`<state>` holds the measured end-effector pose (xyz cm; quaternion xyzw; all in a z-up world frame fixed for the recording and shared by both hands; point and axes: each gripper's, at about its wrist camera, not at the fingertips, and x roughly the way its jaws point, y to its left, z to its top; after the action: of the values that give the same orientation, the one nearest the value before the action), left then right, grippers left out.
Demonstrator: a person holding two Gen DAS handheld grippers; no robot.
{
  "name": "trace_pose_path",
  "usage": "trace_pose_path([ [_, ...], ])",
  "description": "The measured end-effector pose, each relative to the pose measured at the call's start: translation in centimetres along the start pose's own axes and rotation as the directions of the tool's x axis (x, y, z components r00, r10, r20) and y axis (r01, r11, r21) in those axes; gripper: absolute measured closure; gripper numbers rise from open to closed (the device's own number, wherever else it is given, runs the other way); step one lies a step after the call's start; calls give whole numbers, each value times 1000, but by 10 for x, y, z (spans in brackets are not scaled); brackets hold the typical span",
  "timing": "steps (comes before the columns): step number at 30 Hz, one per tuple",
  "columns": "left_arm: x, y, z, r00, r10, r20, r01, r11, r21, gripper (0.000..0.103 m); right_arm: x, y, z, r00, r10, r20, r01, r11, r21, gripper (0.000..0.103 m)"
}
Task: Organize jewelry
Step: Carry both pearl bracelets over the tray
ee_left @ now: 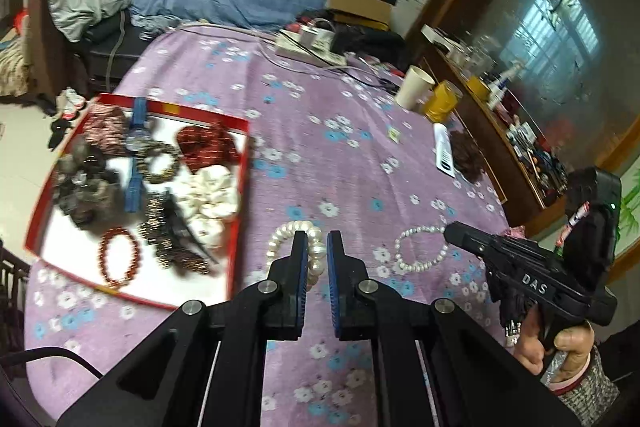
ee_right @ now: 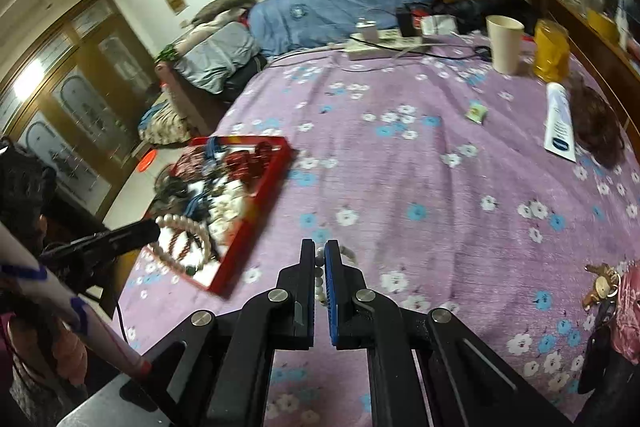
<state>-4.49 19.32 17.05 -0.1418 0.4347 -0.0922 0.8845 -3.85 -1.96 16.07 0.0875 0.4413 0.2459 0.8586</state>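
A red-rimmed tray (ee_left: 240, 187) lies on the purple floral bedspread, holding scrunchies, a blue watch (ee_left: 136, 147), a red bead bracelet (ee_left: 118, 257) and a beaded hair clip. My left gripper (ee_left: 317, 241) is shut on a thick pearl bracelet (ee_left: 288, 233) and holds it up; in the right wrist view this bracelet (ee_right: 188, 231) hangs over the tray (ee_right: 264, 195). My right gripper (ee_right: 319, 251) is shut on a thin pearl bracelet (ee_right: 320, 275). That bracelet (ee_left: 420, 247) hangs at the right gripper's tip (ee_left: 450, 229) in the left wrist view.
A paper cup (ee_right: 506, 43), a yellow jar (ee_right: 552, 51), a white tube (ee_right: 560, 123) and a dark wig (ee_right: 600, 131) lie at the far right. A power strip (ee_right: 384, 47) with cables sits at the far edge. Keys (ee_right: 600, 287) lie near right.
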Motion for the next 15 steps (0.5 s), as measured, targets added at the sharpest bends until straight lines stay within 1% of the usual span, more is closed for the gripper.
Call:
trace_pose_path([
  [6, -22, 26, -12, 998, 58, 16, -57, 997, -52, 94, 1, 17, -9, 999, 30, -15, -31, 999, -43, 98],
  [8, -28, 36, -17, 996, 88, 15, -87, 994, -68, 94, 4, 23, -14, 999, 40, -22, -42, 998, -56, 98],
  [15, -45, 72, -22, 988, 150, 23, -146, 982, -116, 94, 17, 38, -21, 996, 65, -53, -68, 996, -64, 98],
])
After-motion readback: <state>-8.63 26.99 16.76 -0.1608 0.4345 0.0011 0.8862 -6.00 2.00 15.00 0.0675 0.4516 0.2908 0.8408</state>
